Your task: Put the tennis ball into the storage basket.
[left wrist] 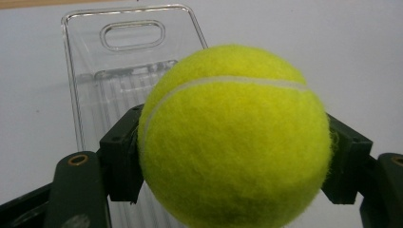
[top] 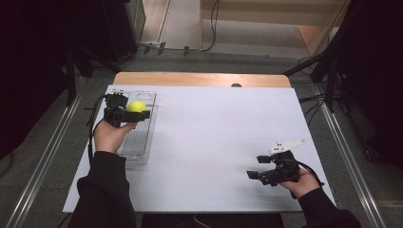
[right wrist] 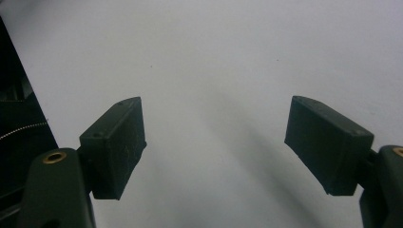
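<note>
We find no text, label, brand, number or sign that we can read: the tennis ball [left wrist: 235, 137] shows only its plain white seam, and the clear tray [left wrist: 85, 61] carries no print.

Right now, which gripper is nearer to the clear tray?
Left. The left gripper holds the tennis ball directly above the clear tray. The right gripper is open, far across the table near the opposite side.
</note>
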A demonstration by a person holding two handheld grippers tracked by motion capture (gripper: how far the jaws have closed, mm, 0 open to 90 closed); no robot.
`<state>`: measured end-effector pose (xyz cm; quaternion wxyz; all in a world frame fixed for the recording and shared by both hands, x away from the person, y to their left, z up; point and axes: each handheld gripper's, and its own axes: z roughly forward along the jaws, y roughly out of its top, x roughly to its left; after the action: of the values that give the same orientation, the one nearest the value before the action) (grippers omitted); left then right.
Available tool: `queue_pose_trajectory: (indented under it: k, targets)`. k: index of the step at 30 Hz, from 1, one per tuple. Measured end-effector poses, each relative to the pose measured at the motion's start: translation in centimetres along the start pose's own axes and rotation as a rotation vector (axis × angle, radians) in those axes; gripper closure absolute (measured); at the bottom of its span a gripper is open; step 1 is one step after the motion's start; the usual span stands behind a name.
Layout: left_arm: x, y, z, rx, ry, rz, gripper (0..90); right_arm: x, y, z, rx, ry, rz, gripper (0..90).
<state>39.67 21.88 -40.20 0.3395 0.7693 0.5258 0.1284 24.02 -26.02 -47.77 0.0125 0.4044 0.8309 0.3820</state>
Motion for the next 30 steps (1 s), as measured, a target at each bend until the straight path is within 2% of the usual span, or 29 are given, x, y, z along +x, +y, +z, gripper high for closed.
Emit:
queue_pose_trajectory:
  k: [2,5,11,30]
  targets:
    - [0.1,-0.1,0.1,0.003,0.007,0.003,26.2,0.0,0.0,0.0,0.001,0.0,0.0,19.2]
    - [0.2,-0.3,0.5,-0.002,-0.001,-0.017,26.2,0.0,0.0,0.0,0.0,0.001,-0.001,19.2]
    - [0.5,-0.5,0.9,-0.002,0.011,-0.033,26.2,0.0,0.0,0.1,0.003,0.001,-0.001,19.2]
    - [1.1,-1.2,2.1,0.04,0.027,-0.051,26.1,0.1,0.0,0.1,0.003,0.003,-0.001,19.2]
